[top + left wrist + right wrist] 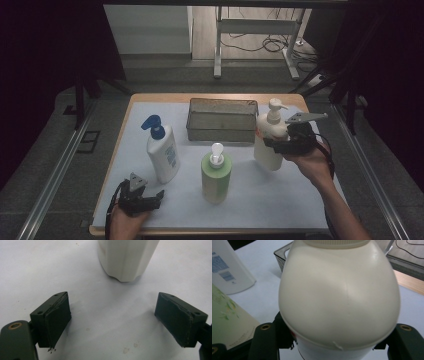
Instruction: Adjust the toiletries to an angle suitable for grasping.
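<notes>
1. The right gripper [280,145] has its jaws clamped on the cream pump bottle [270,140], which sits just right of the metal basket [222,120].
2. To do this well, I'd keep the bottle upright and lift it clear of the basket's rim.
3. The left gripper [150,200] rests on the tabletop [280,190], jaws wide and empty, near the white lotion bottle [164,152].

Light wooden worktop [295,100] with rounded corners, covered almost edge to edge by a pale blue-white sheet [250,195]. On the sheet: grey metal mesh basket [222,120] at the back centre, white bottle with blue pump [162,149] left of middle, green bottle with white pump [216,173] near centre front.
</notes>
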The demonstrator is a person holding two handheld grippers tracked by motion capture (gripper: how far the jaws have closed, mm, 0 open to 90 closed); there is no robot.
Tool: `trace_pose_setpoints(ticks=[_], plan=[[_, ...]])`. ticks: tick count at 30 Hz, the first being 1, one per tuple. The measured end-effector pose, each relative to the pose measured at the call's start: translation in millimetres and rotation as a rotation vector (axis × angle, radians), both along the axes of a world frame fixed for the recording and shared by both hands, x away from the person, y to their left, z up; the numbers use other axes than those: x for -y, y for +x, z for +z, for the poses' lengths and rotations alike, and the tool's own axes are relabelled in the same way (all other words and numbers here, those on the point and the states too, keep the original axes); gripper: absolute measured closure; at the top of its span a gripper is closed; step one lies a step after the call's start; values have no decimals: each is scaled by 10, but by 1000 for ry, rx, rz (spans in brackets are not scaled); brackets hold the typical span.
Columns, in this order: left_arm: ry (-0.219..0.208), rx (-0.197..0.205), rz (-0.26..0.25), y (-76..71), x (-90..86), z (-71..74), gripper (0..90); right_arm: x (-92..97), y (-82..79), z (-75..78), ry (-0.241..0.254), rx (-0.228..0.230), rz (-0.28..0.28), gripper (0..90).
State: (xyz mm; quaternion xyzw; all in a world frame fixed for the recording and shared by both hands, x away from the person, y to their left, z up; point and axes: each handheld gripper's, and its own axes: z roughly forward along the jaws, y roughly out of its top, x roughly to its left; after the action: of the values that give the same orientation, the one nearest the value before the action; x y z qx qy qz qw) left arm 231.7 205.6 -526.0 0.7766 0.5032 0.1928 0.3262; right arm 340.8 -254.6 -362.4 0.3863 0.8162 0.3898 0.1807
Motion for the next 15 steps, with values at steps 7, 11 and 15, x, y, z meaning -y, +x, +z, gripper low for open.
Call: trace_pose_setpoints(ticks=[7,11,15], plan=[[0,0,1,1,0,0,130,-138,61,99,1,2,12,372],[1,0,1,1,0,0,130,-214,104,150,13,0,16,372],[1,0,0,1,0,0,130,-296,138,190,21,2,21,372]])
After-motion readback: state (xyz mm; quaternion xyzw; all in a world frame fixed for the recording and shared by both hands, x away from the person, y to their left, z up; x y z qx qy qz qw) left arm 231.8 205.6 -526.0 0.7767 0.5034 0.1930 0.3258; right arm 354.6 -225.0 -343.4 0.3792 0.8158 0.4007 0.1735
